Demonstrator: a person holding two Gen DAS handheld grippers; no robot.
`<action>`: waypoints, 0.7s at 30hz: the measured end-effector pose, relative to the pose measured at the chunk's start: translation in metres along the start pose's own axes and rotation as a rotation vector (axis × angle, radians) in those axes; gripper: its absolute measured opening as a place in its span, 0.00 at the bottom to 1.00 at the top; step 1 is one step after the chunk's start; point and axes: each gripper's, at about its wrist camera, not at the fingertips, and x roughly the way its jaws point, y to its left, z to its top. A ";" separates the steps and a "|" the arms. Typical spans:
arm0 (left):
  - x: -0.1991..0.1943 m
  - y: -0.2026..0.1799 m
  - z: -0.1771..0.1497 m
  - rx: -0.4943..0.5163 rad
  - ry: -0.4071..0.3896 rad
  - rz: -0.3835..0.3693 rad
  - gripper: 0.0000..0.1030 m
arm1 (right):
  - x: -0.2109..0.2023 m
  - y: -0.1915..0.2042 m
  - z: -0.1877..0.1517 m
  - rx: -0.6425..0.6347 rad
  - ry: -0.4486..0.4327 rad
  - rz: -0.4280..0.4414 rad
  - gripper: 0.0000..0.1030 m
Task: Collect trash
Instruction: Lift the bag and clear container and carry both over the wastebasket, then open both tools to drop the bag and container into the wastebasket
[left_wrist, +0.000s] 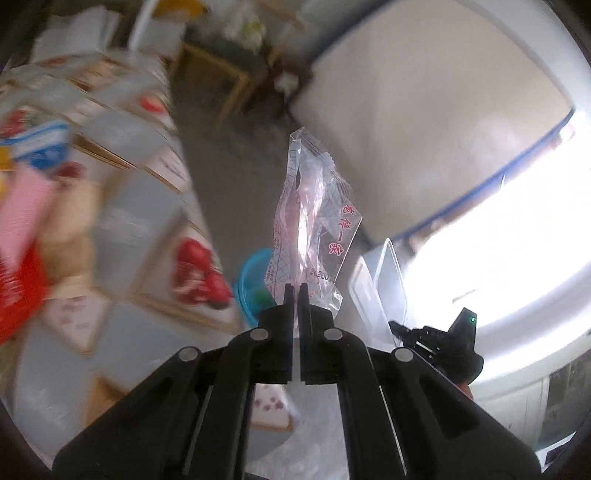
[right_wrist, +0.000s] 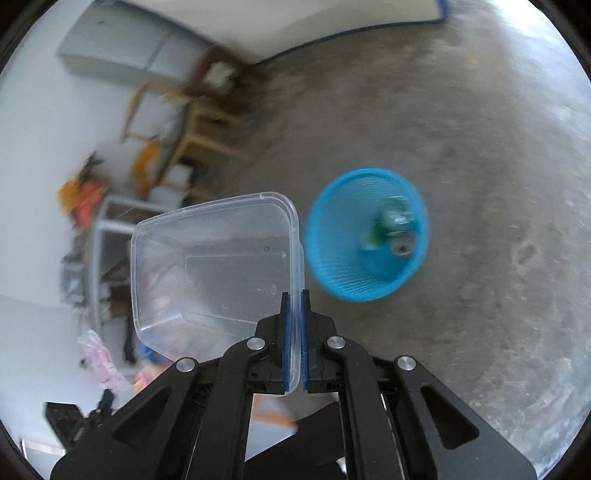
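My left gripper (left_wrist: 295, 290) is shut on a crumpled clear plastic wrapper (left_wrist: 312, 214) with red print, held up in the air. My right gripper (right_wrist: 294, 295) is shut on the rim of a clear plastic food container (right_wrist: 218, 266), held above the floor. The container also shows in the left wrist view (left_wrist: 384, 291), with the right gripper (left_wrist: 439, 341) below it. A blue plastic basket (right_wrist: 369, 240) stands on the concrete floor to the right of the container, with a green item (right_wrist: 391, 225) inside. Its edge shows in the left wrist view (left_wrist: 251, 288) behind the wrapper.
Stacked cardboard boxes with red and blue print (left_wrist: 110, 177) fill the left side. A wooden stool (left_wrist: 229, 74) and clutter stand farther back by a white wall. A metal shelf (right_wrist: 107, 240) stands at the left. Bare concrete floor (right_wrist: 480, 147) lies around the basket.
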 end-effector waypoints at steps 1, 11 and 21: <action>0.023 -0.006 0.003 -0.001 0.048 0.008 0.01 | 0.008 -0.010 0.005 0.015 -0.006 -0.035 0.04; 0.182 -0.034 0.014 0.036 0.324 0.148 0.01 | 0.124 -0.035 0.037 -0.118 0.004 -0.386 0.04; 0.253 -0.030 0.011 0.029 0.409 0.217 0.01 | 0.214 -0.018 0.040 -0.542 0.003 -0.608 0.39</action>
